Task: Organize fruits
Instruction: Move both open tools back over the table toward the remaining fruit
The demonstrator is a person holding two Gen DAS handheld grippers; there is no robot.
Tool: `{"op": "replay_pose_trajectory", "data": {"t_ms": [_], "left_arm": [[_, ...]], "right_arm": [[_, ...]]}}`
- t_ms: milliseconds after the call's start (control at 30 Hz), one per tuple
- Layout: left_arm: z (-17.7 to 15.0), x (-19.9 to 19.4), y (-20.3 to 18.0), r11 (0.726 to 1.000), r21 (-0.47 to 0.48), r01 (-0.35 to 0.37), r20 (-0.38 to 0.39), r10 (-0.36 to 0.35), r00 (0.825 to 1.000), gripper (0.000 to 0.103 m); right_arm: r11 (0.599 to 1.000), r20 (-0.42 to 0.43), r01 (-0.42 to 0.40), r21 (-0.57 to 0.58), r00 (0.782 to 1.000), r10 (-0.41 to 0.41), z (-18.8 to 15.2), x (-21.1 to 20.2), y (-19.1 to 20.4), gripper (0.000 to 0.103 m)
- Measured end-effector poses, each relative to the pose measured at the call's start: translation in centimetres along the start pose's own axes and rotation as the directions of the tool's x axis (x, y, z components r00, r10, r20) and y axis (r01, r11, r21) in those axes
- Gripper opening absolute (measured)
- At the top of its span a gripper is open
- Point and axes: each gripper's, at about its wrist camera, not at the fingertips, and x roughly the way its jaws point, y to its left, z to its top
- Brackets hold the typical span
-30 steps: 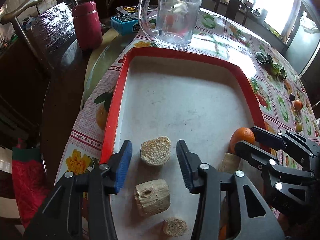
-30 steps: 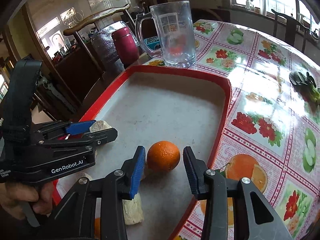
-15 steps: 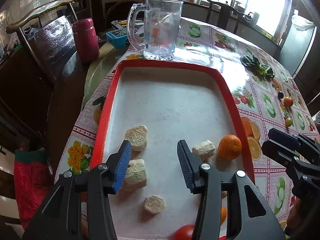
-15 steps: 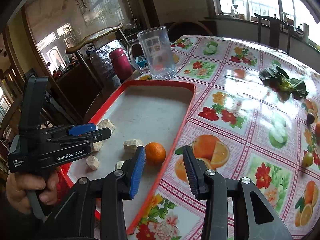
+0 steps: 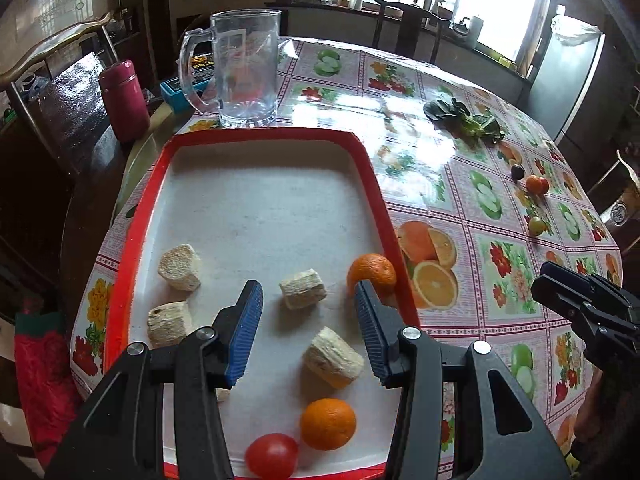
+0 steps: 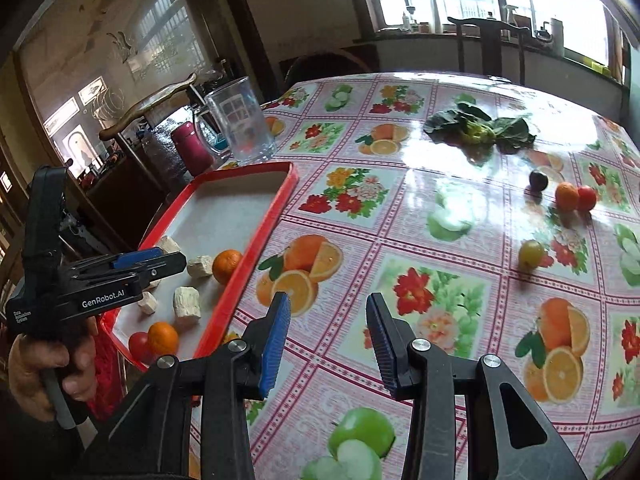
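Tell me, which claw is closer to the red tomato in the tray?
Left. The left claw hangs right above the tomato; the right claw is off the tray, over the tablecloth.

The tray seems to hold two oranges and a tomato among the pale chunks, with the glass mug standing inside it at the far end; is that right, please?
Not quite: the glass mug stands on the tablecloth just beyond the tray's far rim, not inside it, as the left wrist view shows. The tray does hold two oranges and a tomato among the pale chunks.
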Motion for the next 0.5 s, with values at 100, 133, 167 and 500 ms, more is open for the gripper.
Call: {"op": "replay_pose_trajectory", "data": {"t_ms": [100,133,167,500], "left_arm": [[0.0,0.0,-1.2,1.000,0.016,0.014,-0.001,-0.014,1.000,0.046],[0.0,0.0,-1.6,1.000,0.022,0.019,-0.002,-0.019,1.000,0.046],[0.0,0.0,-2.0,0.999,0.028,0.023,-0.004,-0.023,1.000,0.046],[0.1,0.3,-6.0,0.994,0.080,0.068,-0.016,-0.067,0.998,0.048]], "right_arm": [[0.999,0.006,0.018,0.042,1.000,-0.018,-0.8,-0.8,-1.8,0.041],[0.998,0.006,0.024,0.053,1.000,-0.024,-1.1,-1.1,-2.4,0.041],[0.998,0.006,0.030,0.061,1.000,-0.030,-1.3,-1.3,-3.0,0.041],[0.986,0.024,0.092,0.138,0.995,-0.096,-2.6,-3.7,-7.7,0.041]]}}
